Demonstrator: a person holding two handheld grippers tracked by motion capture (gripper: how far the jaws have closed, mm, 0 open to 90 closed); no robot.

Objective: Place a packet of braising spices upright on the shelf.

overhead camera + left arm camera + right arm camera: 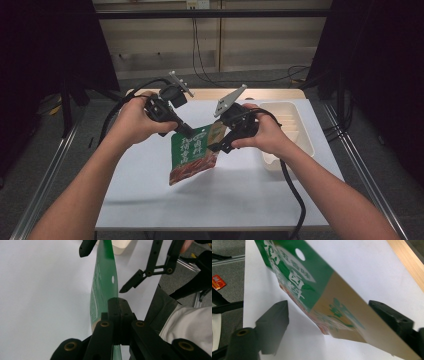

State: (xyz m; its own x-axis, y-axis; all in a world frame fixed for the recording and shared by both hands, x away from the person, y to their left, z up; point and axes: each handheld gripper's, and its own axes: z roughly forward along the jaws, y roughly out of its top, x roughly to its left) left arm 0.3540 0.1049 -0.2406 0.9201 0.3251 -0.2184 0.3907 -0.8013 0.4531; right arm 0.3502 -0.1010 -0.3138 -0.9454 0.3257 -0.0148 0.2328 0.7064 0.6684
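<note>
Overhead, a person's two forearms reach in from the near edge over a white desk (150,200), each hand holding a black claw tool. Between them, lifted above the middle of the desk, hangs a green snack pouch (192,155) with white lettering, a round hang hole near its top and a picture of brown food on its lower part.

The left claw (186,131) is clamped together on the pouch's top left corner; in the left gripper view its two jaws meet tightly on the thin green edge of the pouch (105,287), which is seen edge-on and slightly curved.

The right claw (216,146) sits at the pouch's right edge with its jaws apart. In the right gripper view the pouch (312,287) passes between them: the left-hand jaw stands clear of the film, while the right-hand jaw lies against or just beside its tan corner. The pads do not press on it.

A cream plastic tray (300,135) with a ribbed floor sits at the right side of the desk, just beyond the right hand (267,135). Black cables trail from both tools.
</note>
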